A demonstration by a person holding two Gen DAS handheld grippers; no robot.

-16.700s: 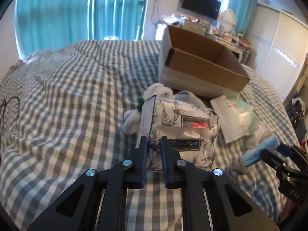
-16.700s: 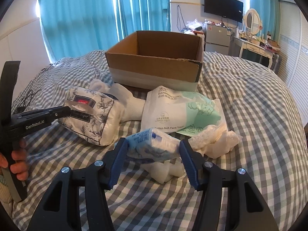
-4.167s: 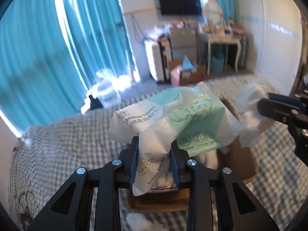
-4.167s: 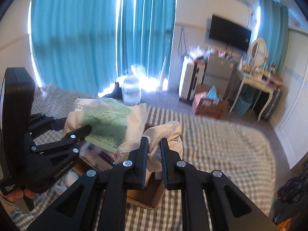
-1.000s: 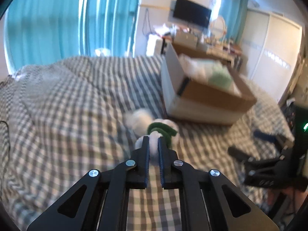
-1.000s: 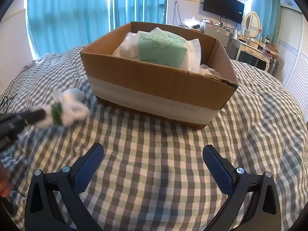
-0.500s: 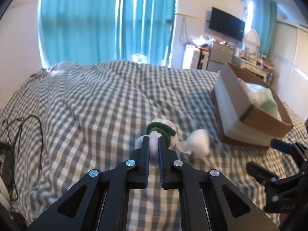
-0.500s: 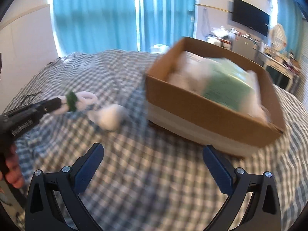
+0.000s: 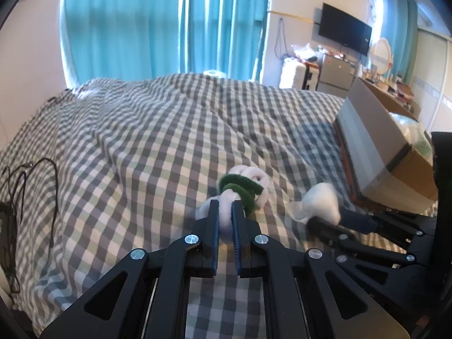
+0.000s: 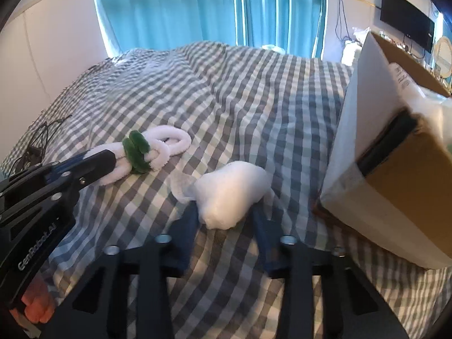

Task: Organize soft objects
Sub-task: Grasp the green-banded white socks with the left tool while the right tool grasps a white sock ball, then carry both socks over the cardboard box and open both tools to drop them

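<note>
left gripper (image 9: 224,212) pinching fuzzy white-and-green toy (image 9: 243,189) by one end, just above checked bedspread (image 9: 141,147) | right gripper (image 10: 224,214) spread wide around white puff (image 10: 231,195), not squeezing yet | cardboard box (image 10: 395,197) nearby, probably next stop lol

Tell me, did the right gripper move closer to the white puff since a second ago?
Yes. The right gripper has come down to the puff, fingers either side, with the box now at its right.

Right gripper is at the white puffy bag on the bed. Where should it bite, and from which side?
Grip the white bag across its plump middle, coming low from the near side as the right gripper is. Its fingers already straddle the bulge; the thin twisted tail on the left would likely slip.
</note>
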